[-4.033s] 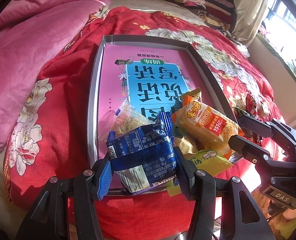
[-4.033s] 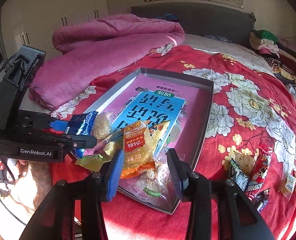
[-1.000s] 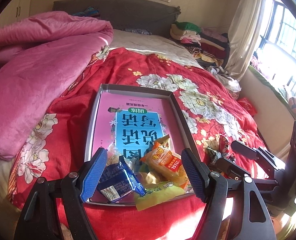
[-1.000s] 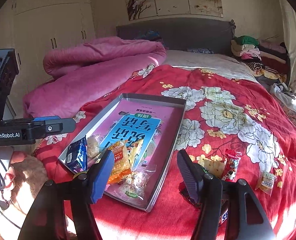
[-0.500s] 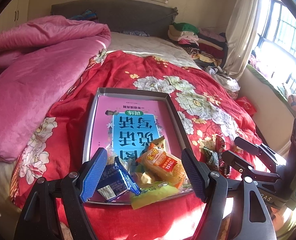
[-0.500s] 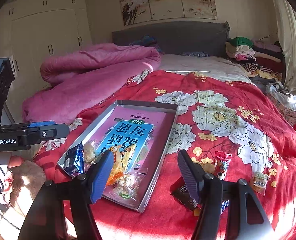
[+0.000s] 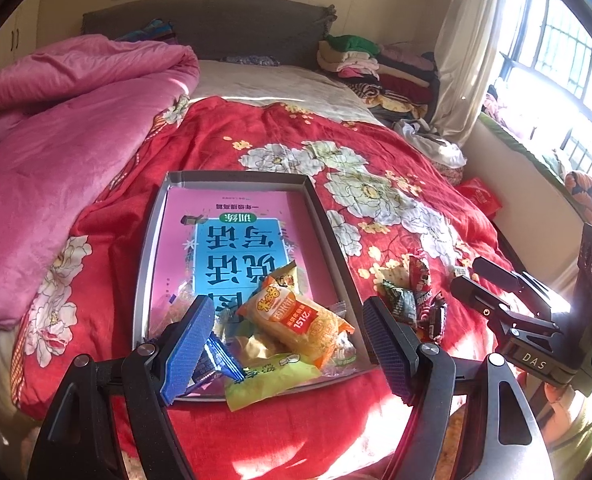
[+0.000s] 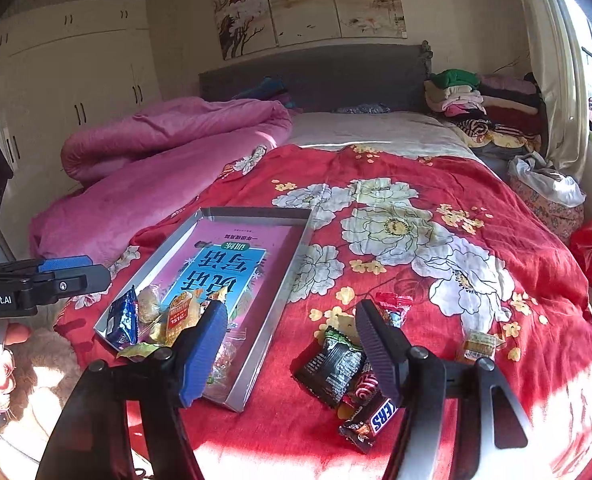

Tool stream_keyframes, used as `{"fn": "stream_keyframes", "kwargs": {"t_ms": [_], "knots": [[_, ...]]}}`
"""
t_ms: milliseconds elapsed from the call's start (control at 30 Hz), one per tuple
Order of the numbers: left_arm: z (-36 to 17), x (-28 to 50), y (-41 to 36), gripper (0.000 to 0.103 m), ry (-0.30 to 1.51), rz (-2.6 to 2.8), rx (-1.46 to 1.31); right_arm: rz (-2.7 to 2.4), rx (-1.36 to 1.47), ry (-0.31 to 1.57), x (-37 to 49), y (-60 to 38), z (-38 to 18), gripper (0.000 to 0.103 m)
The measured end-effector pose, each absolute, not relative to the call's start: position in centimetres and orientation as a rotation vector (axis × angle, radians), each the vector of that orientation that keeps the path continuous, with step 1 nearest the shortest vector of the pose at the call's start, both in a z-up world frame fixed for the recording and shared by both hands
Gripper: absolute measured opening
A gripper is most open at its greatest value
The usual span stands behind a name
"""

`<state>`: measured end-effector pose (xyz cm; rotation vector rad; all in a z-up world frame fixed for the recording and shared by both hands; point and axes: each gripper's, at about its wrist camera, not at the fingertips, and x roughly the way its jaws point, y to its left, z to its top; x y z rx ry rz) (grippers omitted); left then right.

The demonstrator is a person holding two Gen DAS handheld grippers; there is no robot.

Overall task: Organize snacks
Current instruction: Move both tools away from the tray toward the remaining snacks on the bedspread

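With both the left gripper [image 7: 283, 344] and right gripper [image 8: 291, 344] empty, jaws apart, you're between picks: the tray [image 8: 279, 276] holds several snacks, so next reach for the dark packet [image 8: 332, 364] lying between your right jaws on the bed [image 8: 436, 288].

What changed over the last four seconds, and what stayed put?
The left gripper let go of the blue packet, which now lies in the tray, and drew back open. The right gripper, open and empty throughout, also pulled back from the tray and now looks toward the loose snacks on the bedspread. Tray, its other snacks and the loose ones stayed put.
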<state>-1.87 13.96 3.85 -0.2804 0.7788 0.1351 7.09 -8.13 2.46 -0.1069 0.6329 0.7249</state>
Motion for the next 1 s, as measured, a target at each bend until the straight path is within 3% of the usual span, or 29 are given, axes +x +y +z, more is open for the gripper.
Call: {"fn": "stream_keyframes", "kwargs": {"t_ms": [1000], "knots": [[2.3,1.1,8.3,0.078,0.873,0.050,-0.185,0.587,-0.010,0.695,10.0,-15.6,-0.1,0.067]]}}
